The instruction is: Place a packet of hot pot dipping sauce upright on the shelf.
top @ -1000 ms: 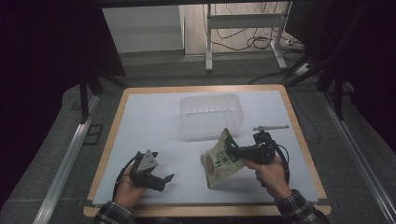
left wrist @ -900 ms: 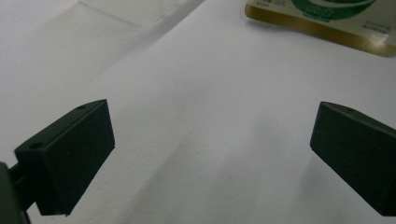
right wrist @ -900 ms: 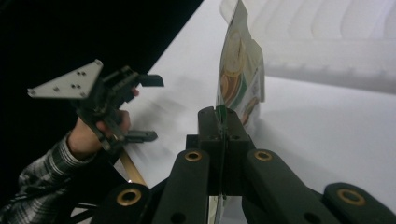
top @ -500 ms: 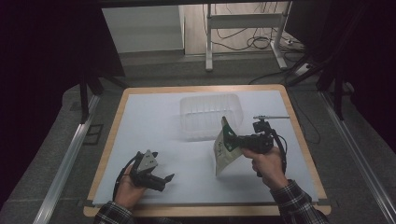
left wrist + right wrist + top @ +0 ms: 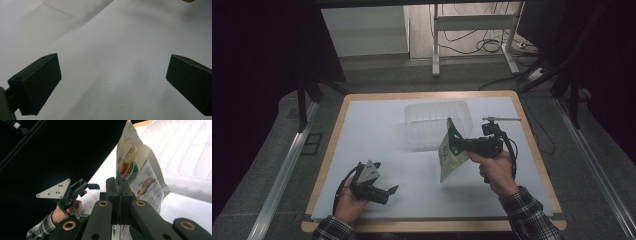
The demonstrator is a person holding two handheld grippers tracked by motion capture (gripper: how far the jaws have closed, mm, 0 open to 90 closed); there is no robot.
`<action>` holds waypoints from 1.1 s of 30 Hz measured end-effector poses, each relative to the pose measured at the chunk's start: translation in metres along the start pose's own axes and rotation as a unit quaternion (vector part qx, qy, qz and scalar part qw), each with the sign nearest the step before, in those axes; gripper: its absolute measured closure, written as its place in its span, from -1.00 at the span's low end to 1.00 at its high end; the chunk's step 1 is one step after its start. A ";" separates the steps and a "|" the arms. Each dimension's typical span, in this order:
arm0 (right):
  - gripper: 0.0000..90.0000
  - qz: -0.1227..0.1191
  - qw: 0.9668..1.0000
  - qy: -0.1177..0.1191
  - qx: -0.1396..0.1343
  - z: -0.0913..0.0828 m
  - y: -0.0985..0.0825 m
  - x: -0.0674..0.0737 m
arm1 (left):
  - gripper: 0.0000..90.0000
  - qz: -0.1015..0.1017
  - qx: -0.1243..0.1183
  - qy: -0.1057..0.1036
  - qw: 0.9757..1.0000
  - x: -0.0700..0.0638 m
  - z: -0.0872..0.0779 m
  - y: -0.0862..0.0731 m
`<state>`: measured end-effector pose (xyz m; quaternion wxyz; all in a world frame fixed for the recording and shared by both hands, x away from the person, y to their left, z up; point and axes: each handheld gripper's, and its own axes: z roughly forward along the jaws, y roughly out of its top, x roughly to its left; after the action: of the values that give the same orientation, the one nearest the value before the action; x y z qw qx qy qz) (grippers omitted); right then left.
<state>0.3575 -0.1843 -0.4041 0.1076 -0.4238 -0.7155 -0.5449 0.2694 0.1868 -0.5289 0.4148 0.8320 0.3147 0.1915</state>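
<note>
White sheeting [image 5: 377, 140] covers your wood-edged table [image 5: 532, 145]; dark floor around it. Your right gripper [image 5: 466, 145] is clamped on a printed pouch [image 5: 449, 155], aloft beside the clear tray [image 5: 432, 125]; lettering illegible. Your left gripper [image 5: 387, 192] rests, jaws apart.

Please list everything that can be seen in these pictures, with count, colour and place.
snack pouch: one, cream and green, held off the sheet in front of the tub
plastic tub: one, clear, ribbed, far middle of the sheet
white sheet: one, covers the table top
table: one, light wooden rim around the sheet
right gripper: one, black, jaws shut on the pouch's edge
left gripper: one, black with a grey plate, jaws open, low over the sheet at near left
plaid sleeves: two, at the near edge
</note>
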 end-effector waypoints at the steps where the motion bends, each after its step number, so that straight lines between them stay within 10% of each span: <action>1: 0.98 0.000 1.000 0.001 0.000 0.000 0.001 0.000 | -1.00 -0.001 -0.002 -0.001 1.000 0.000 0.000 0.000; 33: 0.98 -0.007 1.000 0.013 -0.004 0.024 0.041 0.011 | -1.00 -0.064 -0.069 -0.050 0.994 0.006 -0.016 0.004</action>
<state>0.3879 -0.1561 -0.3789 0.1113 -0.4118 -0.7150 -0.5539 0.2662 0.1980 -0.5160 0.4979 0.7882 0.3317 0.1439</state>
